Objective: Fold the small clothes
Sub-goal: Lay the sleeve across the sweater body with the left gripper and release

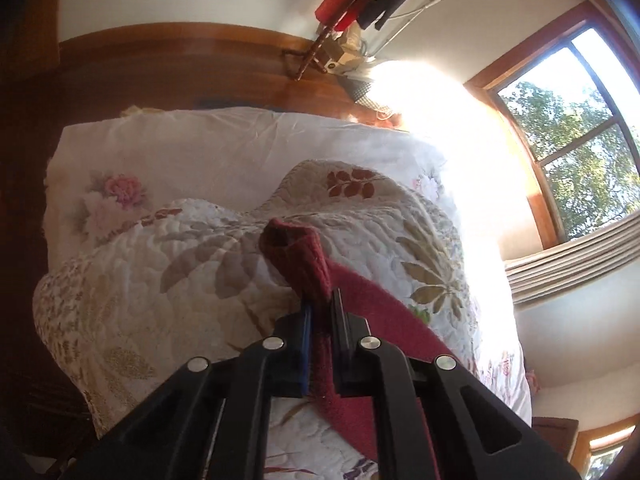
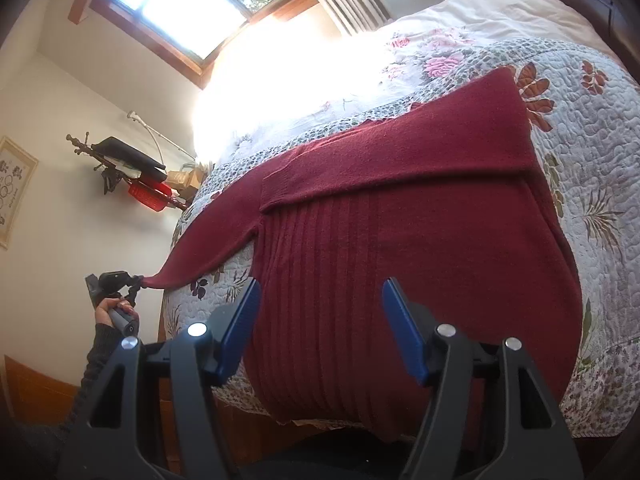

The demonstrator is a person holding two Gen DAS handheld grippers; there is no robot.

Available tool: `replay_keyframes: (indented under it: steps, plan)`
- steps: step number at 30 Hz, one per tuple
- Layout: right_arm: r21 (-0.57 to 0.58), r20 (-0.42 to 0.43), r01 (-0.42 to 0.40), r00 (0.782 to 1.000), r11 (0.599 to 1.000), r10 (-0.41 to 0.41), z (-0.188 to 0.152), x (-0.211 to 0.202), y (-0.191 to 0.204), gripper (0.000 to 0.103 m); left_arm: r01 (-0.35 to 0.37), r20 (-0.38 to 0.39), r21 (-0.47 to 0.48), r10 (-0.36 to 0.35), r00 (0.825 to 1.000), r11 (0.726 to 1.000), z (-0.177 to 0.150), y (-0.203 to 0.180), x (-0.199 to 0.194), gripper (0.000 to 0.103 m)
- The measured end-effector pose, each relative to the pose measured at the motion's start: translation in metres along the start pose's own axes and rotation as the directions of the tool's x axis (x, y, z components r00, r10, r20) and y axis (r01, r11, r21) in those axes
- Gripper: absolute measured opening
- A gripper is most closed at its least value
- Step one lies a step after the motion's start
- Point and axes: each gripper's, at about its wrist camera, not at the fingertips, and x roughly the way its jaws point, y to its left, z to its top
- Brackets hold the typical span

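Your left gripper (image 1: pixel 320 308) is clamped on the cuff end of the maroon sweater's (image 2: pixel 400 220) free sleeve (image 2: pixel 208 240); from the right wrist view that sleeve is drawn out taut and straight, running away from the body of the garment toward your left hand (image 2: pixel 116 312), which holds it out past the edge of the quilt (image 2: pixel 600 184). The sleeve's long axis points from the shoulder straight into those tongs, so the coming fold looks to turn on swinging the cuff back across the ribbed front, toward your right side. Your right gripper (image 2: pixel 320 316) stands wide, holding nothing, just above the sweater's lower ribbed panel, which lies directly ahead of and beneath its fingers. The other sleeve (image 2: pixel 400 152) already lies folded across the chest, beyond the right tongs. The left tongs alone have hold of the sleeve; the right is better placed to pin the body flat. No containers show in either view.
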Motion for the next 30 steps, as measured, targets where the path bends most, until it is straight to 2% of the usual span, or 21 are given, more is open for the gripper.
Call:
replay_keyframes:
  steps: [2,4,7,10,12,14,16,20,22,23,25,27,28,29,30]
  plan:
    - [0.014,0.009,-0.001,1.0,1.0,0.001,-0.001,-0.004,-0.006,0.064,0.095,0.024,0.109,-0.098,0.995,0.99,-0.005,-0.055,-0.023,0.007]
    - [0.031,0.014,-0.008,1.0,0.999,0.007,-0.001,-0.007,-0.013,0.064,0.193,0.021,0.236,-0.203,0.979,0.952,-0.02,-0.118,-0.048,0.007]
    - [0.054,0.023,-0.018,1.0,0.998,0.017,0.0,-0.012,-0.022,0.064,0.312,-0.034,0.434,-0.331,0.943,0.845,-0.064,-0.211,-0.078,0.007]
    - [0.075,0.045,-0.019,0.999,0.997,0.016,-0.002,-0.021,-0.031,0.064,0.384,-0.122,0.596,-0.393,0.911,0.705,-0.129,-0.287,-0.091,0.007]
    - [0.094,0.06,-0.015,0.998,0.995,0.009,-0.005,-0.028,-0.038,0.064,0.41,-0.19,0.676,-0.393,0.9,0.612,-0.18,-0.323,-0.088,0.007]
    - [0.117,0.076,-0.005,0.997,0.993,-0.004,-0.009,-0.036,-0.047,0.065,0.441,-0.268,0.724,-0.372,0.889,0.531,-0.231,-0.349,-0.079,0.007]
    - [0.14,0.091,0.01,0.996,0.99,-0.022,-0.012,-0.045,-0.057,0.065,0.47,-0.344,0.749,-0.332,0.878,0.467,-0.28,-0.367,-0.063,0.007]
    - [0.199,0.112,0.043,0.991,0.979,-0.067,-0.021,-0.061,-0.08,0.065,0.514,-0.471,0.781,-0.206,0.858,0.356,-0.376,-0.379,-0.022,0.007]
    - [0.227,0.119,0.062,0.989,0.972,-0.09,-0.027,-0.069,-0.091,0.065,0.528,-0.513,0.788,-0.135,0.848,0.317,-0.419,-0.377,-0.001,0.007]
    - [0.24,0.123,0.07,0.987,0.968,-0.101,-0.029,-0.073,-0.096,0.065,0.532,-0.526,0.79,-0.107,0.844,0.306,-0.437,-0.373,0.009,0.007]
    - [0.262,0.129,0.082,0.985,0.962,-0.119,-0.031,-0.079,-0.104,0.065,0.53,-0.538,0.796,-0.058,0.841,0.291,-0.468,-0.363,0.025,0.007]
    - [0.273,0.132,0.087,0.983,0.958,-0.127,-0.033,-0.083,-0.112,0.066,0.544,-0.564,0.788,-0.016,0.826,0.286,-0.491,-0.354,0.037,0.013]
    - [0.274,0.13,0.087,0.983,0.958,-0.127,-0.032,-0.084,-0.116,0.066,0.552,-0.576,0.781,-0.006,0.818,0.292,-0.497,-0.351,0.04,0.015]
    - [0.271,0.127,0.084,0.984,0.959,-0.122,-0.029,-0.084,-0.119,0.066,0.56,-0.587,0.77,-0.005,0.809,0.304,-0.498,-0.347,0.04,0.026]
    - [0.263,0.123,0.078,0.986,0.962,-0.114,-0.025,-0.082,-0.121,0.066,0.566,-0.597,0.757,-0.008,0.803,0.325,-0.493,-0.344,0.038,0.044]
